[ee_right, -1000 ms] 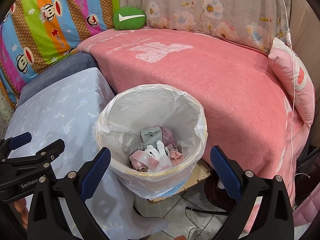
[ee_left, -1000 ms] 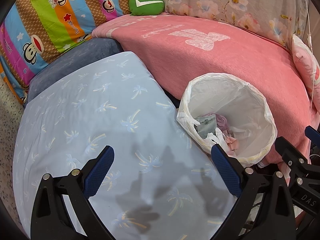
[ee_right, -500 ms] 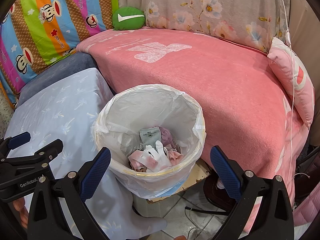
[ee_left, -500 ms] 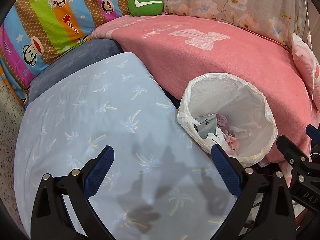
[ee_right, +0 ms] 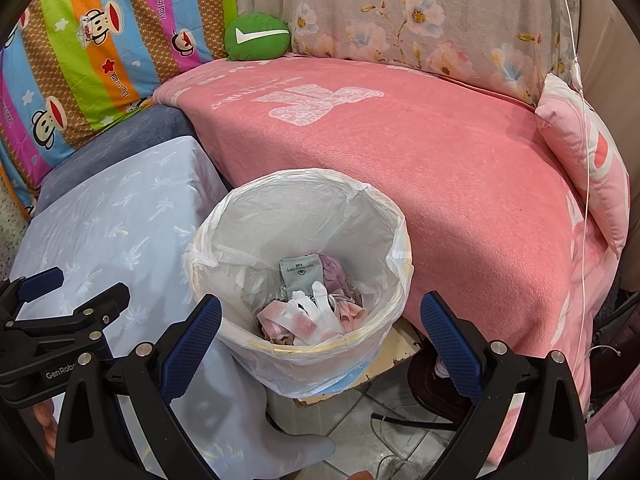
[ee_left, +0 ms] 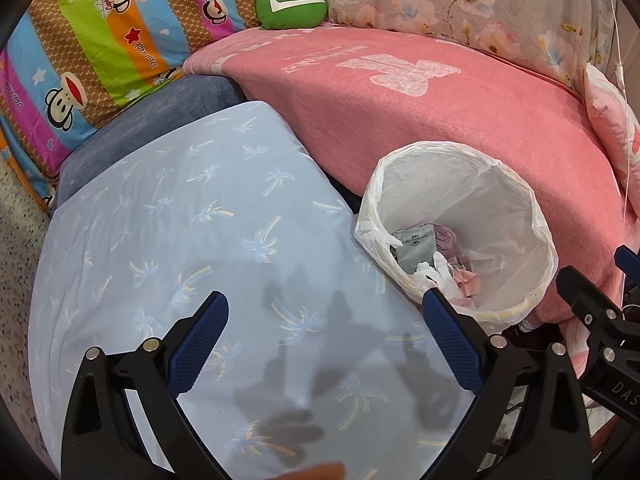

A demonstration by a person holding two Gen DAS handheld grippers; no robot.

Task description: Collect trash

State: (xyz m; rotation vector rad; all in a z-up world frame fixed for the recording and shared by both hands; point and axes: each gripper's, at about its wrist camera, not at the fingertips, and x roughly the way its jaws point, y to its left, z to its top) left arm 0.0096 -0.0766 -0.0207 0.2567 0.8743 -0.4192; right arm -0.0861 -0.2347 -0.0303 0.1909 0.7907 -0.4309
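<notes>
I am holding both tools spread wide and empty: right gripper (ee_right: 320,328) above the lined bin (ee_right: 298,276), left gripper (ee_left: 326,334) above the palm-print sheet (ee_left: 192,248). Wrappers (ee_right: 316,308) are lying in the bin: light, crumpling. I'd judge the thin liner rim (ee_right: 396,240) the grasp point; tearable.

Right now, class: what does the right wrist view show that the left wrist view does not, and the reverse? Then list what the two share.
Only the right wrist view shows the tiled floor and cables below the bin, and the left gripper from the side. Only the left wrist view shows the speckled floor and gripper shadows on the blue sheet. Both show the white-lined trash bin holding wrappers, the pink blanket, the green cushion, and open, empty jaws.
</notes>
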